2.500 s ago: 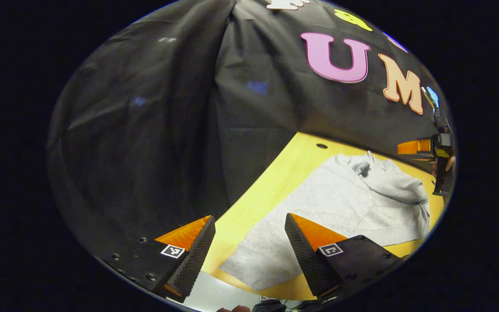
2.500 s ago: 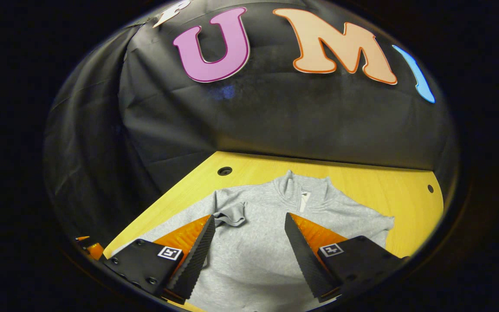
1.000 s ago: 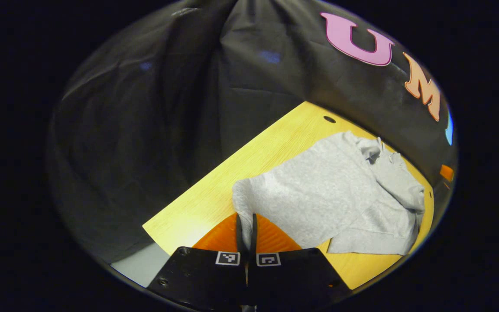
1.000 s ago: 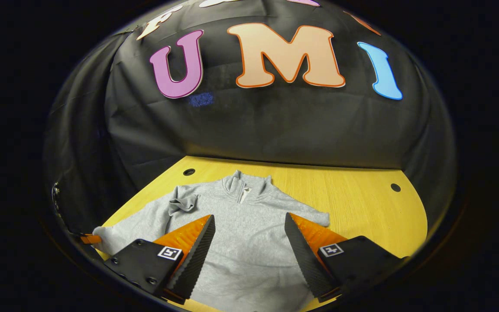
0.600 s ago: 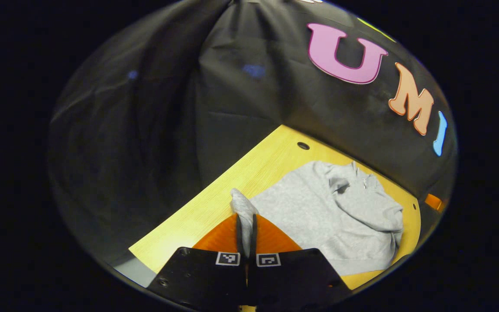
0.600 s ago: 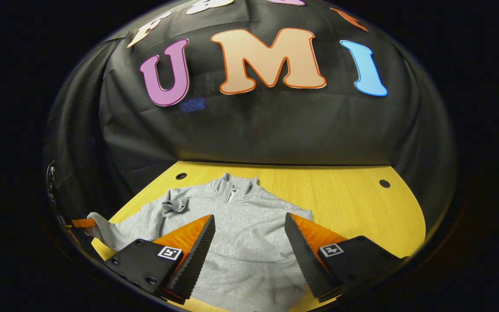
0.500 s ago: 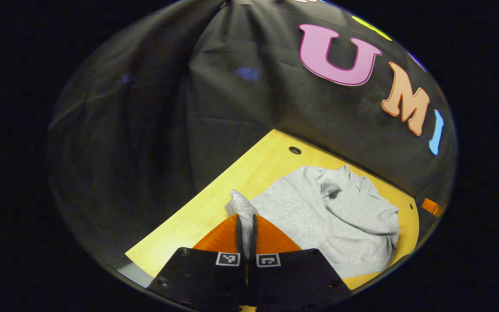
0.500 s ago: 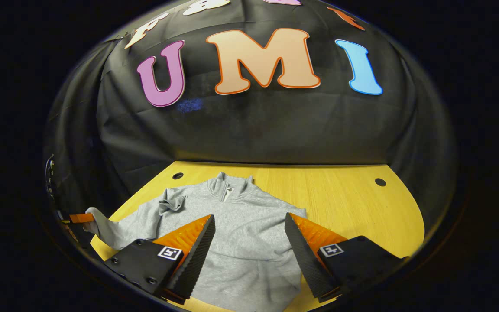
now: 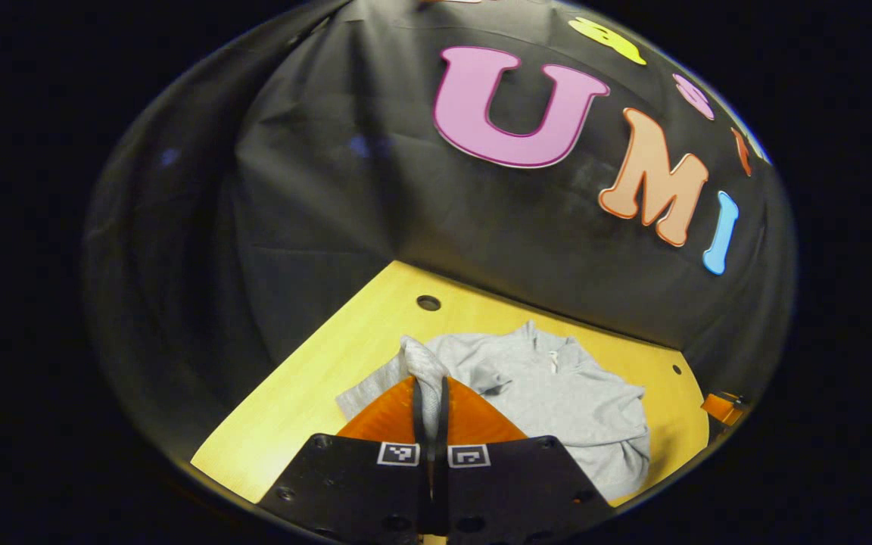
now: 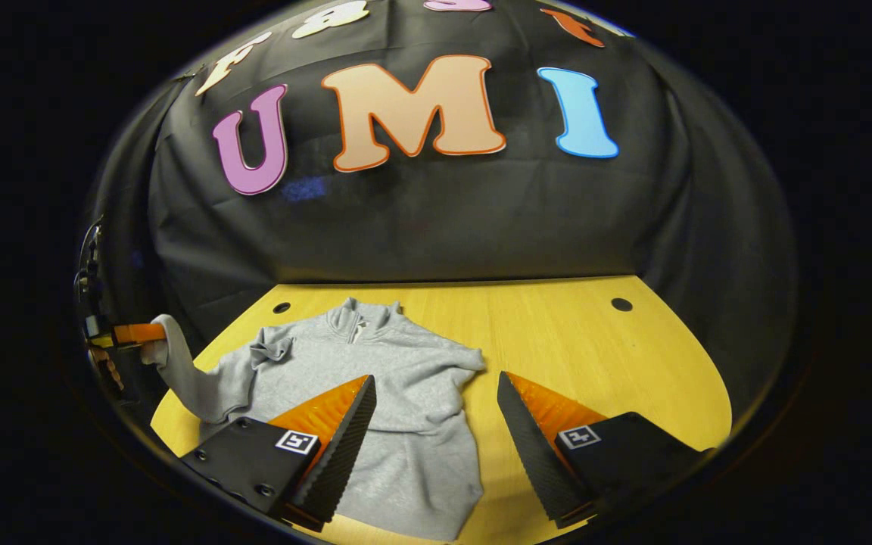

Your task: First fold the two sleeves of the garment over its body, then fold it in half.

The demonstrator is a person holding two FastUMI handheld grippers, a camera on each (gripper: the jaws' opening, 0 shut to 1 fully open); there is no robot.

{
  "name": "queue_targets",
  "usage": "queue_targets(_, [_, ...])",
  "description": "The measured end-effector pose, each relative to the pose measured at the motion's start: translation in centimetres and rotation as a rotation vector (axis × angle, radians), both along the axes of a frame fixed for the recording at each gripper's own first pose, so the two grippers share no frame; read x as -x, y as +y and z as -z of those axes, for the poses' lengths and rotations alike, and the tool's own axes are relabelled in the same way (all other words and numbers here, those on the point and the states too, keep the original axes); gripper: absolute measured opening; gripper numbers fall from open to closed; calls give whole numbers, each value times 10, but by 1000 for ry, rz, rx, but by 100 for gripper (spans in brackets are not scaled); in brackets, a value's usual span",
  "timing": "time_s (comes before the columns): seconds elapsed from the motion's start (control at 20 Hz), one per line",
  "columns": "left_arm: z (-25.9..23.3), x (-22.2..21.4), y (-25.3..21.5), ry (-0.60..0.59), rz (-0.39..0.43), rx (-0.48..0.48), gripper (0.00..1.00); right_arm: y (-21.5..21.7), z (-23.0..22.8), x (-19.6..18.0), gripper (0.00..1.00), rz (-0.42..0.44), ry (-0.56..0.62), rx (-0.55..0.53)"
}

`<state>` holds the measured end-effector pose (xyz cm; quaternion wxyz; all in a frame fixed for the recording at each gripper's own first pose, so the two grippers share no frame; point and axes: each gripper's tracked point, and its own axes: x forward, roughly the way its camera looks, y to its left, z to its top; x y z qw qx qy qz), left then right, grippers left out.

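Note:
A grey zip-neck sweatshirt [image 10: 383, 378] lies on the yellow table [image 10: 595, 356], collar toward the back wall. One cuff [image 10: 269, 352] is bunched on its chest. My left gripper [image 9: 430, 381] is shut on a bunch of grey fabric at the sweatshirt's near left edge. In the right gripper view that left gripper [image 10: 133, 333] is at the far left and holds the fabric above the table, with a strip stretched down to the body. My right gripper [image 10: 436, 378] hangs open above the sweatshirt's near right edge, with nothing between its fingers. It also appears as the right gripper [image 9: 724, 407] at the table's far right.
Black cloth walls close the table at the back and sides. Small round holes [image 10: 621, 304] sit near the table's back corners. Bare wood [image 10: 618, 378] lies to the right of the sweatshirt. A hand [image 10: 107, 367] is under the left gripper.
The left gripper closed on the sweatshirt's edge, then rose with it and turned toward the body. The right gripper stayed open, and the sweatshirt now sits farther left in its view.

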<state>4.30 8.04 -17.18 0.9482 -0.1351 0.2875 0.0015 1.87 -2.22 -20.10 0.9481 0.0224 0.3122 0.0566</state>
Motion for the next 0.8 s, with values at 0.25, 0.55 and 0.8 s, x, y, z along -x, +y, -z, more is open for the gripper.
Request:
queue_targets(0.25, [-18,-35,-61,-48,116,8,0,-34,-7,11,99,56,0,15])
queue_targets(0.55, [-32,-64,-147,-85,265,27,0,-78,-11,32,99,128,-3,28])
queue_targets(0.8, [-36,-67,-218,-87,388,30,0,-118,-8,56,99,199,6,22])
